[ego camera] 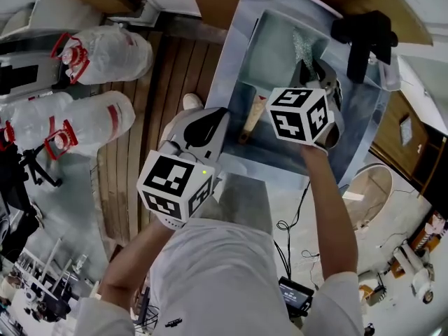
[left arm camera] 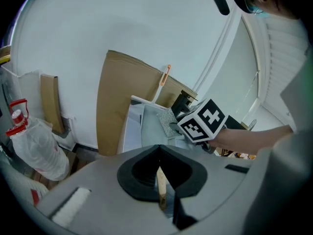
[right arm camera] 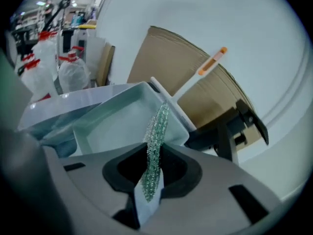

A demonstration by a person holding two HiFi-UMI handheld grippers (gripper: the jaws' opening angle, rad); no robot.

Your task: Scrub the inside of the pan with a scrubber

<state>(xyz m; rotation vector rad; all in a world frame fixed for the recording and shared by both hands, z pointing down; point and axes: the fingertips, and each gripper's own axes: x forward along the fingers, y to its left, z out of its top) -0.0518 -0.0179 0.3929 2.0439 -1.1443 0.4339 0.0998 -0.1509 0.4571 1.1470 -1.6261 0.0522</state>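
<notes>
Grip, left: my left tongs [left arm camera: 159,166] are clamped on the pan's wooden handle [left arm camera: 161,187], which sticks up between the jaws.
Grip, right: my right tongs [right arm camera: 153,168] are pinched on a glittery green scrubber [right arm camera: 157,126], which I hold edge-on.
Floor, to my left: two white plastic bags [ego camera: 98,51] with red ties lie on the wooden boards.
Pan [ego camera: 276,47]: square and pale blue-green, it sits on the grey-blue table [ego camera: 231,75] with its handle pointing back towards me.
Scrubber's place: it is over the inside of the pan, near the right wall. I cannot tell whether it touches the surface.
Beyond the pan: a black stand [ego camera: 365,35] is at the table's far right corner, and a brown cardboard sheet [right arm camera: 181,77] leans on the white wall.
</notes>
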